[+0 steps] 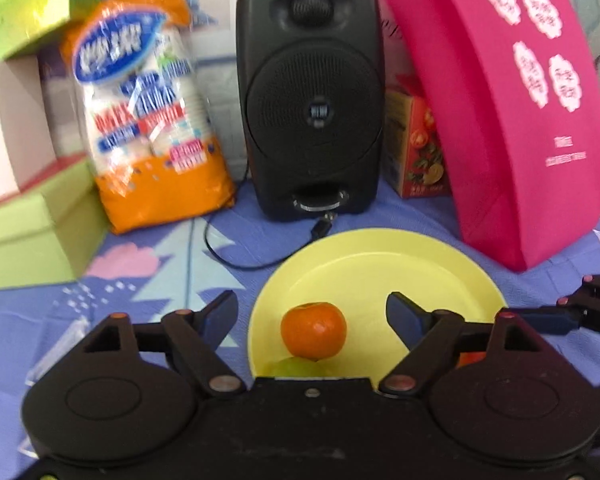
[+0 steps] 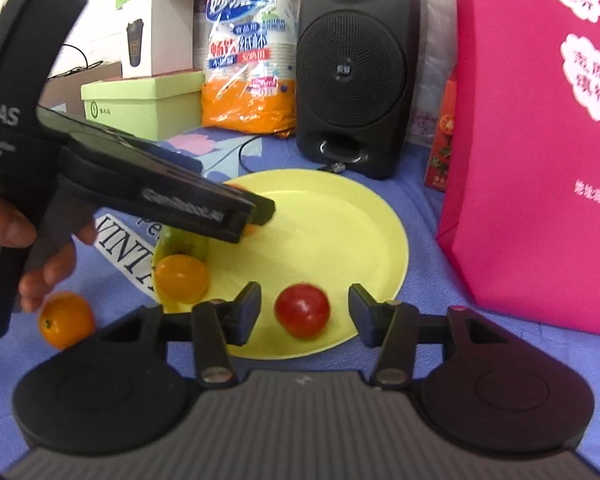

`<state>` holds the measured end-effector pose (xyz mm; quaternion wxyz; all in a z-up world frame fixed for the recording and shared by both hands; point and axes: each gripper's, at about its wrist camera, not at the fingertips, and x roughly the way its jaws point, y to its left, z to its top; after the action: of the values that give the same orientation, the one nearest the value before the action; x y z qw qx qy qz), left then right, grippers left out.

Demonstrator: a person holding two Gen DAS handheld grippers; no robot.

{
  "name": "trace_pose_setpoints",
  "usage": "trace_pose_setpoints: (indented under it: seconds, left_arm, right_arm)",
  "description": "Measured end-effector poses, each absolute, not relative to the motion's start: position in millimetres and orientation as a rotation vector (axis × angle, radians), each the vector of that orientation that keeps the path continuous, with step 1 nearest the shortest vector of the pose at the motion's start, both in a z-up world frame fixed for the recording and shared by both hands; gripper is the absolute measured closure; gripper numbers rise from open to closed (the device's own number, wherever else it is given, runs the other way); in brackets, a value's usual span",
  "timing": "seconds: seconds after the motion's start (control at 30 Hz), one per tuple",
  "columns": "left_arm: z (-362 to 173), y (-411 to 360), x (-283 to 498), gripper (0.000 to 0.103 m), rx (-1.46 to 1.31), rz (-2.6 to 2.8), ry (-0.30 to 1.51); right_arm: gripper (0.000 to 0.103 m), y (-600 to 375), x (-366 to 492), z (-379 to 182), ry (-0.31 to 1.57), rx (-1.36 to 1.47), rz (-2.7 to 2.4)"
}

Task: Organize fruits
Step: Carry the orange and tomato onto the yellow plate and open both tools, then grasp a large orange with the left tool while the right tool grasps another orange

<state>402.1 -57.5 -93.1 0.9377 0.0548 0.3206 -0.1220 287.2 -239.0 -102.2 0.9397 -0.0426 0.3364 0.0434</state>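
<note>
A yellow plate (image 1: 380,264) (image 2: 340,220) lies on the blue cloth. My left gripper (image 1: 312,316) is open above the plate's near-left part, with an orange fruit (image 1: 314,330) loose between its fingers and a green fruit (image 1: 296,368) (image 2: 180,240) just below. My right gripper (image 2: 304,308) is open at the plate's near edge, around a red fruit (image 2: 302,310) that rests on the plate untouched. An orange-yellow fruit (image 2: 181,278) sits on the plate's left rim. Another orange fruit (image 2: 66,320) lies on the cloth left of the plate.
A black speaker (image 1: 310,96) (image 2: 356,64) with a cable stands behind the plate. A tall pink bag (image 1: 512,100) (image 2: 540,140) stands right. An orange packet of cups (image 1: 148,112) and green boxes (image 1: 32,232) stand left. A red carton (image 1: 416,144) sits between speaker and bag.
</note>
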Motion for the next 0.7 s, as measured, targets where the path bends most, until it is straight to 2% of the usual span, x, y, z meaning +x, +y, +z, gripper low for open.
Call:
trace_pose_setpoints:
  seconds: [0.27, 0.6, 0.7]
  left_arm:
    - [-62.4, -31.7, 309.2, 0.021, 0.114, -0.280, 0.589]
    - [-84.9, -17.8, 199.4, 0.023, 0.054, -0.302, 0.626]
    - [-94.9, -16.9, 187.1, 0.027, 0.001, -0.323, 0.662]
  right_arm:
    - [0.054, -241.4, 222.5, -67.5, 0.603, -0.056, 0.073]
    - [0.053, -215.8, 143.7, -73.4, 0.618, -0.010, 0.116]
    - [0.051, -209.0, 126.9, -81.5, 0.636, -0.020, 0.101]
